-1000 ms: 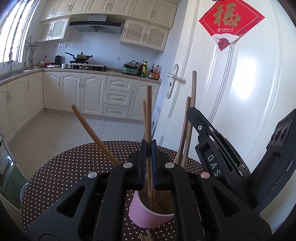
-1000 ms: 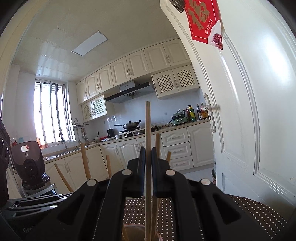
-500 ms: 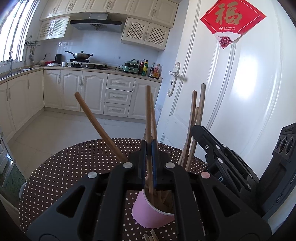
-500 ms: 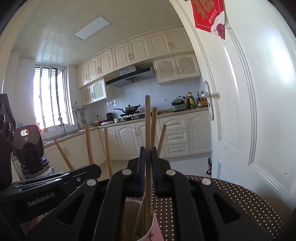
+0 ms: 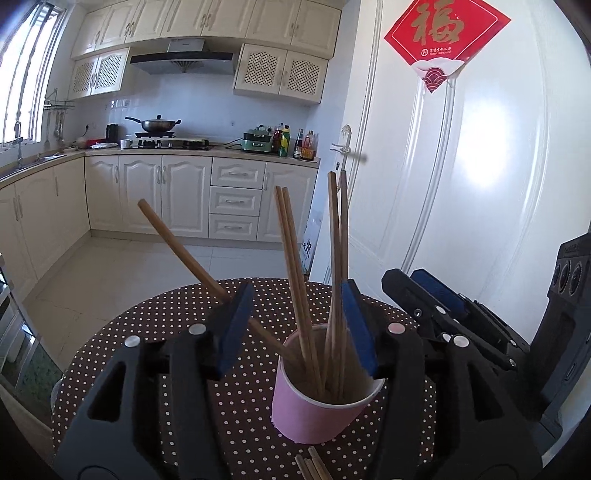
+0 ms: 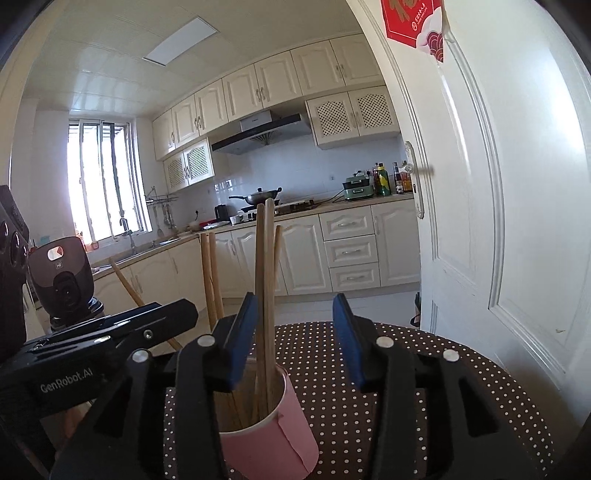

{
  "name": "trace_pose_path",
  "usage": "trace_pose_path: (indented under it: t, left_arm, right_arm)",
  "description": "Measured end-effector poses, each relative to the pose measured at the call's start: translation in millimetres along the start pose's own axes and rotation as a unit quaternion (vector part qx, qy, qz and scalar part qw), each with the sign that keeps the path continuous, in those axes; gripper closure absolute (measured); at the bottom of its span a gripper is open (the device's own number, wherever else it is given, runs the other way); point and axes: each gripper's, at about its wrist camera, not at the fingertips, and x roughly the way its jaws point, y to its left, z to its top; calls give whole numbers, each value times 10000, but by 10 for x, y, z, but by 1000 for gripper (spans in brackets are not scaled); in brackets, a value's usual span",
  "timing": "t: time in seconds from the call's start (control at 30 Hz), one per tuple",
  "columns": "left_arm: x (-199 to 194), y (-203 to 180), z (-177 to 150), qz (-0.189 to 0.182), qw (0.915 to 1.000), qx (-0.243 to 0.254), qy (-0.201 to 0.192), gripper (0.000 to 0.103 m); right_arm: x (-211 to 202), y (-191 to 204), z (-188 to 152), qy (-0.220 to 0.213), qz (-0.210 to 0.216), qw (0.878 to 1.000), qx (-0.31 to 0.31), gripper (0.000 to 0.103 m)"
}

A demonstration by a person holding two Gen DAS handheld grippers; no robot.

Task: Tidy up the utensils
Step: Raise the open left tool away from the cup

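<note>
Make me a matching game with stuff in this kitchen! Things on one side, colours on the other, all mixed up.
Things:
1. cup
2. tablecloth
3. door sign
4. gripper pads

Colours:
a. blue
b. red with gold
c. pink
d. brown with white dots

Pairs: 1-c, 2-d, 3-b, 4-a

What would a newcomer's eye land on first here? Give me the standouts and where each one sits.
First, the pink paper cup on the polka-dot tablecloth, bristling with wooden chopsticks. It sits between the open blue pads of the left hand-held gripper; the right hand-held gripper is open beside it, and both have just been opening, releasing chopsticks into the cup. High on the white door hangs a red paper decoration.
</note>
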Motion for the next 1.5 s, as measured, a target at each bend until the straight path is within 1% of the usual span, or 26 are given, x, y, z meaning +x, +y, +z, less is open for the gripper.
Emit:
trace_pose_path:
  t: [0.03,0.1,0.13,0.17,0.2,0.27,0.33,0.37,0.4,0.43,0.5,0.63,0.7,0.73,0.83,0.9,1.0,1.1,1.2,1.37,1.5]
  left_arm:
    - [-8,-10,-1,1,10000,27,0,50]
    - [-34,-26,-4,16,10000,66,-26,46]
    - [-51,-31,-7,25,10000,63,-42,45]
    - [-74,-38,-11,22,10000,52,-60,44]
    - [-85,-44,-7,10,10000,54,-64,43]
    - [-118,-68,-9,29,9999,67,-85,43]
    - [-163,-70,-20,108,9999,42,-98,42]
    - [-179,-66,-24,133,9999,22,-94,42]
    - [-198,-60,-31,166,9998,-3,-86,42]
    - [-217,-56,-38,202,9998,-28,-80,42]
    - [-235,-60,-42,268,9996,-46,-58,40]
    - [-309,-80,-83,434,9990,-72,-44,35]
    - [-353,-80,-117,496,9987,-95,-18,32]
    - [-370,-87,-133,546,9984,-110,9,31]
    - [-445,-91,-203,645,9978,-135,51,28]
    - [-480,-94,-235,704,9974,-157,95,23]
    - [-554,-97,-306,820,9963,-189,146,16]
    - [-608,-115,-366,891,9956,-130,266,14]
    - [-663,-136,-431,967,9945,-56,399,13]
    - [-758,-134,-514,904,9941,-48,592,12]
    - [-808,-104,-558,790,9927,7,913,12]
  right_arm:
    - [-23,-8,3,4,-40,10000,-11,55]
    - [-74,-48,17,30,-87,10000,16,46]
    - [-96,-60,20,31,-84,10000,36,45]
    - [-123,-75,27,26,-108,9999,37,41]
    - [-142,-85,34,23,-160,9999,21,36]
    - [-184,-97,45,44,-288,9996,-3,31]
    - [-236,-120,50,28,-300,9995,18,25]
    - [-262,-138,54,8,-314,9995,40,19]
    - [-297,-156,60,-11,-321,9995,76,16]
    - [-324,-169,64,-21,-314,9995,100,16]
    - [-380,-178,75,-44,-304,9995,115,10]
    - [-494,-166,89,-87,-478,9988,-4,8]
    - [-551,-168,97,-70,-701,9975,-24,8]
    - [-580,-172,91,-45,-744,9972,-23,8]
    - [-691,-206,90,-63,-687,9976,51,8]
    - [-767,-235,80,-71,-669,9976,163,8]
    - [-832,-285,77,54,-589,9975,391,8]
    - [-922,-310,70,106,-739,9961,471,8]
    - [-967,-321,56,333,-884,9947,406,8]
    - [-1013,-342,9,736,-825,9933,347,8]
    - [-994,-318,13,1284,-482,9903,231,8]
